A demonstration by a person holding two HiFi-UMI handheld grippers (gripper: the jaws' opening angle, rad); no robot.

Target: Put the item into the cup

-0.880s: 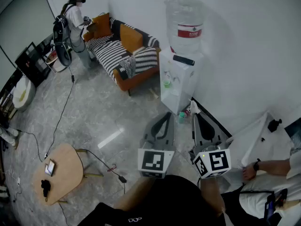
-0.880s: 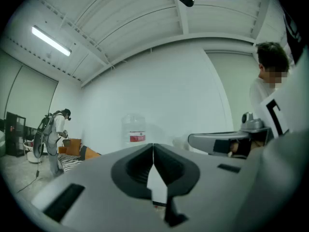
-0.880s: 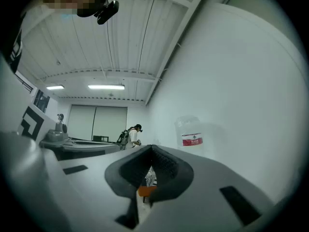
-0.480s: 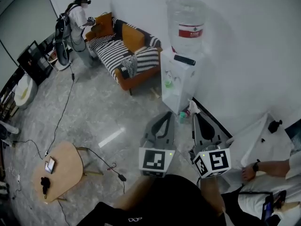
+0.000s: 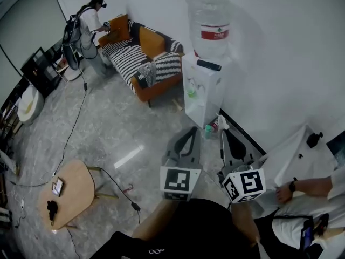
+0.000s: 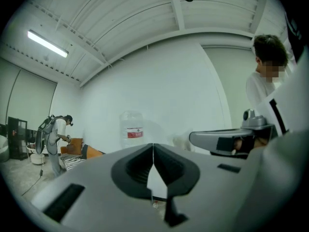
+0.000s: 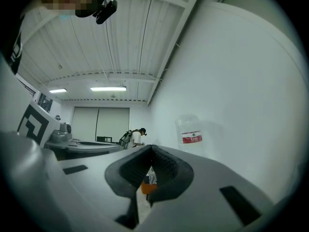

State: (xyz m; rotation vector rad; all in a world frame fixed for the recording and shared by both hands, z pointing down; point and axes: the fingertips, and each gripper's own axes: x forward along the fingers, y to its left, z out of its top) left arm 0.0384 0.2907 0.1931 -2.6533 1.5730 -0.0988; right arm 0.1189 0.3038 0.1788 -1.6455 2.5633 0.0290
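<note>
You hold both tools out in front of you, aimed toward the white water dispenser (image 5: 204, 93) that stands against the white wall with a clear plastic bottle with a red label (image 5: 209, 21) on top. The left hand-held gripper (image 5: 192, 130) has its jaws pressed together, tip to tip, with nothing between them (its own view shows the dark pads meeting in one thin line) (image 6: 153, 147). The right hand-held gripper (image 5: 223, 133) is just beside it, on the side nearer the wall, and its jaws are pressed together and empty as well (image 7: 150, 149).

Both tips hang short of the dispenser's foot. I cannot tell the item or the cup for sure. A small green thing (image 5: 190, 92) sits in the dispenser's tap recess, and a small teal thing (image 5: 207, 129) lies on the grey marble floor (image 5: 108, 128) at the dispenser's foot, both too small to name. A black bar-shaped thing (image 5: 208, 65) lies on the dispenser's top, in front of the bottle.

Left of the dispenser stands an orange sofa with black-and-white striped cushions (image 5: 143, 63). Beyond that a person with a backpack (image 5: 86, 31) bends toward it. Well apart from the dispenser, a small round wooden counter (image 5: 73, 185) carries a phone (image 5: 57, 186)
</note>
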